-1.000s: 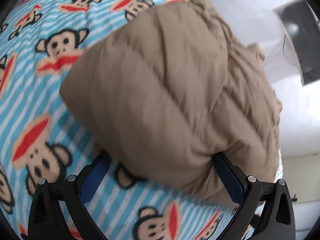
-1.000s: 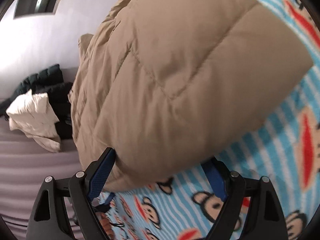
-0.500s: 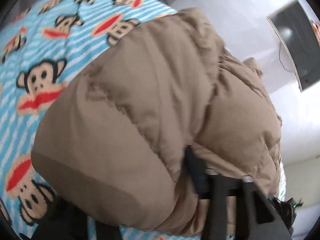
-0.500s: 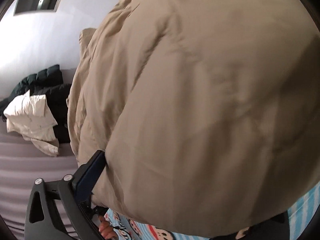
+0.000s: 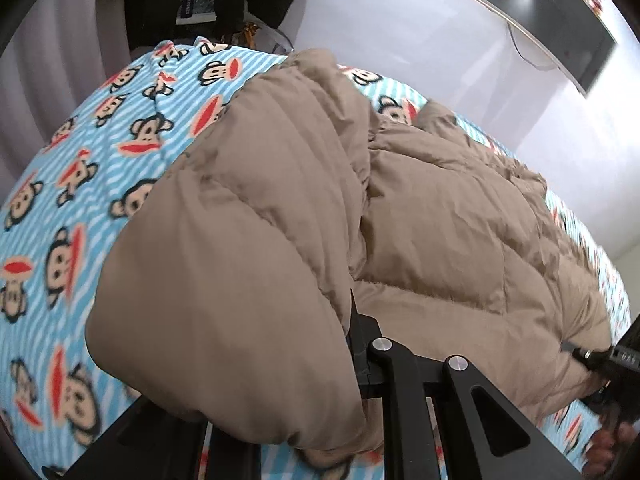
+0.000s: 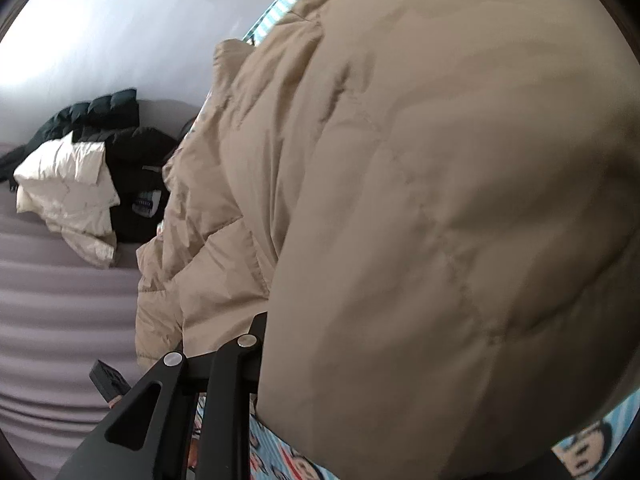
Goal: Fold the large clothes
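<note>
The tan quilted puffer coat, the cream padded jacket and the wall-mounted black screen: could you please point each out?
Tan quilted puffer coat (image 5: 440, 232): left wrist view, on a quilted panel.
Cream padded jacket (image 6: 68, 184): right wrist view, on its folded middle.
Wall-mounted black screen (image 5: 560, 28): left wrist view, on its dark face.

Tan quilted puffer jacket (image 5: 420, 220) lying spread across the bed, one padded section (image 6: 440, 220) folding over the rest, its fabric bulging up, creased seams showing, filling the right wrist view
</note>
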Action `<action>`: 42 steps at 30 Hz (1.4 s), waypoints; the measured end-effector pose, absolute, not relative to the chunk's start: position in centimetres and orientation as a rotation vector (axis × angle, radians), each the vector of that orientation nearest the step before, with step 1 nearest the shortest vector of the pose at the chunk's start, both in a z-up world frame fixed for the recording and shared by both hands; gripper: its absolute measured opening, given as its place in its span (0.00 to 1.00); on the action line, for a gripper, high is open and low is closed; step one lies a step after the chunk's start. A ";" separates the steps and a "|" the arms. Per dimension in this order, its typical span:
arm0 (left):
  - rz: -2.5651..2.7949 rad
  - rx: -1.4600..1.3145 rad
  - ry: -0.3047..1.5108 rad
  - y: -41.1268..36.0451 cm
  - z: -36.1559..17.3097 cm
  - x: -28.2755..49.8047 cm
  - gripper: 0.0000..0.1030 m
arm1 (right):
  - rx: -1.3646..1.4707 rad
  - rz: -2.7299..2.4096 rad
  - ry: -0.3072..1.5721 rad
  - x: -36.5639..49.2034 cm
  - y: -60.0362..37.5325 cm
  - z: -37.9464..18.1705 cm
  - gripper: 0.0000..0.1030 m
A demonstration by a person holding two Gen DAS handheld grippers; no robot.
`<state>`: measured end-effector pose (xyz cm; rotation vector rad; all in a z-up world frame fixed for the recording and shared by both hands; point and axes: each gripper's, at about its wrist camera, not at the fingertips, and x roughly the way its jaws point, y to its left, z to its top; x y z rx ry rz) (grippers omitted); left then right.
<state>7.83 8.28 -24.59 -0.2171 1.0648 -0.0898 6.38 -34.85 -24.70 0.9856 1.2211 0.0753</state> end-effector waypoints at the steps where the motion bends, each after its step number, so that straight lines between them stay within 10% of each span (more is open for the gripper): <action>1: -0.095 -0.200 1.065 8.4 -24.5 6.7 0.18 | 0.975 0.083 1.225 5.5 -34.8 -24.4 0.24; 18: -0.130 -0.120 1.128 10.0 -26.3 -3.9 0.18 | 0.964 0.102 1.232 -4.6 -33.6 -26.0 0.26; 27: -0.155 -0.120 1.191 11.4 -23.4 -5.5 0.19 | 0.784 0.050 1.335 -6.7 -33.8 -22.9 0.65; 32: -0.135 -0.032 1.170 13.2 -19.6 -8.3 0.19 | 0.598 0.079 1.351 -7.9 -33.0 -18.4 0.66; 35: -0.108 0.008 1.089 14.1 -17.2 -8.5 0.19 | 0.478 0.116 1.283 -8.4 -32.1 -15.2 0.54; 37: -0.122 -0.001 1.044 14.0 -16.3 -6.8 0.19 | 0.393 0.104 1.230 -7.4 -31.7 -13.4 0.23; 42: -0.086 0.028 1.061 11.4 -19.7 1.2 0.19 | 0.337 -0.006 1.162 -1.6 -32.8 -13.9 0.23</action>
